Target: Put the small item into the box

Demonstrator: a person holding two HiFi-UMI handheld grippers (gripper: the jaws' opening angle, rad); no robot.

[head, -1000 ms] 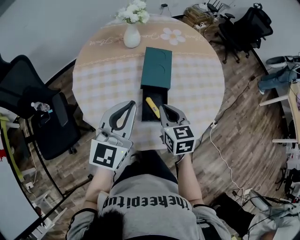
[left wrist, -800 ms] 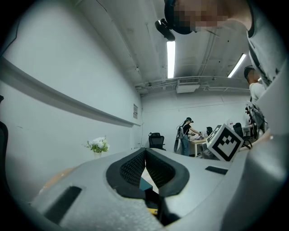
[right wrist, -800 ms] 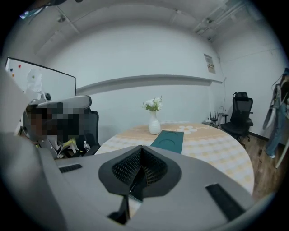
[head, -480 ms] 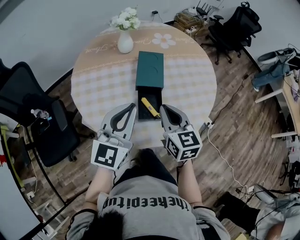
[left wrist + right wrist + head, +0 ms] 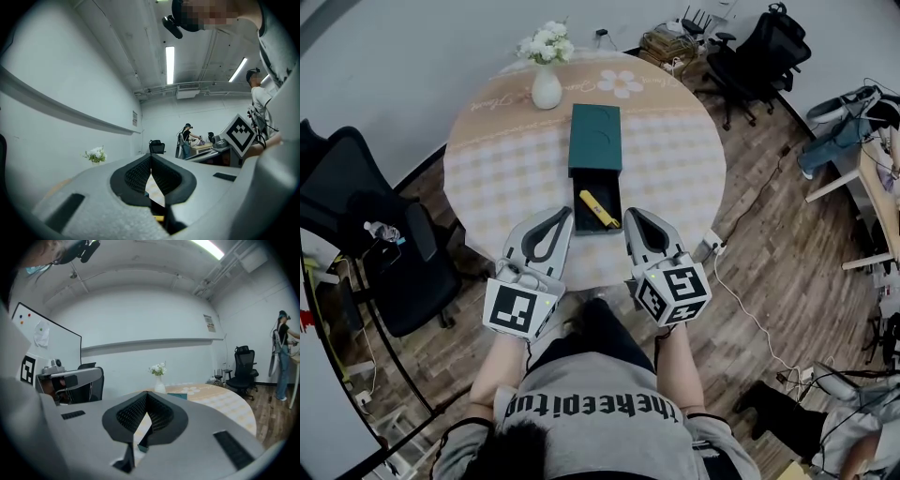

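The left claw (image 5: 565,212) is closed and empty. The small yellow item (image 5: 599,208) lies in the open drawer (image 5: 587,225) of the green box (image 5: 595,141). The right claw (image 5: 630,214) is closed and empty too. Next, I think, the drawer needs a gentle push shut.

The person wears a grey top (image 5: 598,441) with black lettering across it and dark trousers (image 5: 598,330), with a pale grey left claw (image 5: 565,214) and right claw (image 5: 630,216), each with black ribbed pads and a black-and-white marker cube (image 5: 673,293).
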